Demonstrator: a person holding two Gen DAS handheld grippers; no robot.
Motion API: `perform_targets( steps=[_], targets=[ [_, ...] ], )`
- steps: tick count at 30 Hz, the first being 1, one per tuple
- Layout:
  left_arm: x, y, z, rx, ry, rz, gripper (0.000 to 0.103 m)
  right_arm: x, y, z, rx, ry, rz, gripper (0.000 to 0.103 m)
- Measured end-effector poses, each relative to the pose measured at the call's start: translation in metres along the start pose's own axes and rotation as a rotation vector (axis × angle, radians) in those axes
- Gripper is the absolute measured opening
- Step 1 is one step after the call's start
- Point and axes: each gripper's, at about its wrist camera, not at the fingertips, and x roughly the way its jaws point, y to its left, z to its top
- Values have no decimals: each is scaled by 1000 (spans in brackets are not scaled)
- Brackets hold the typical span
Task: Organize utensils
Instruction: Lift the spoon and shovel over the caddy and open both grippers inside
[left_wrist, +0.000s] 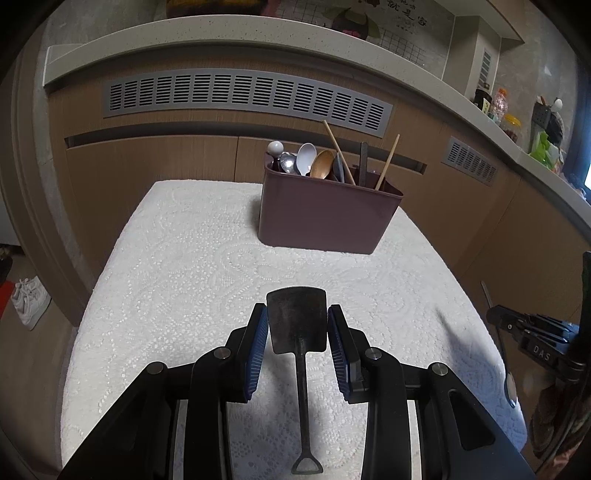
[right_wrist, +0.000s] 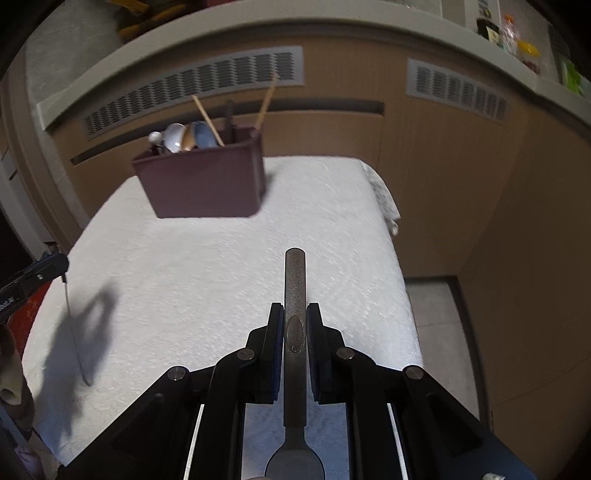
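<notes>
In the left wrist view my left gripper (left_wrist: 297, 325) is shut on the square blade of a dark shovel-shaped metal spoon (left_wrist: 297, 325); its handle points back toward the camera above the table. In the right wrist view my right gripper (right_wrist: 295, 328) is shut on the flat handle of a grey metal spoon (right_wrist: 295, 280), bowl end toward the camera. A maroon utensil holder (left_wrist: 325, 214) stands at the table's far side with several spoons and chopsticks (left_wrist: 386, 162) in it. It also shows in the right wrist view (right_wrist: 203, 181). The right gripper also shows at the left wrist view's right edge (left_wrist: 495, 317).
The table is covered with a white embossed cloth (left_wrist: 184, 277), also in the right wrist view (right_wrist: 221, 266). Wooden cabinets with grey vents (left_wrist: 243, 92) stand behind it. A counter at the right holds bottles and jars (left_wrist: 502, 107). White shoes (left_wrist: 29, 299) lie on the floor at left.
</notes>
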Motion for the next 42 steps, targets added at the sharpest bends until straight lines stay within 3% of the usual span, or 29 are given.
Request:
perform_targets(
  steps=[6, 9, 17, 20, 22, 26, 30, 42],
  targets=[
    [-12, -9, 11, 32, -32, 17, 33, -4, 15, 13, 1, -67, 66, 11],
    [-22, -16, 32, 57, -79, 13, 33, -10, 20, 31, -1, -125, 91, 11],
    [-67, -35, 148, 132, -309, -51, 33, -71, 42, 138, -76, -457, 100, 11],
    [-70, -38, 187, 138, -375, -41, 33, -90, 55, 177, -104, -590, 88, 11],
    [-65, -36, 207, 136, -402, -22, 33, -93, 59, 198, -98, -625, 117, 11],
    [-44, -21, 236, 93, -398, -34, 33, -80, 55, 233, -45, -668, 132, 11],
    [-15, -10, 247, 69, -362, -48, 33, -50, 54, 253, -20, -630, 149, 11],
    [64, 2, 237, 45, -244, -68, 33, 46, 65, 252, -8, -522, 103, 11]
  ],
)
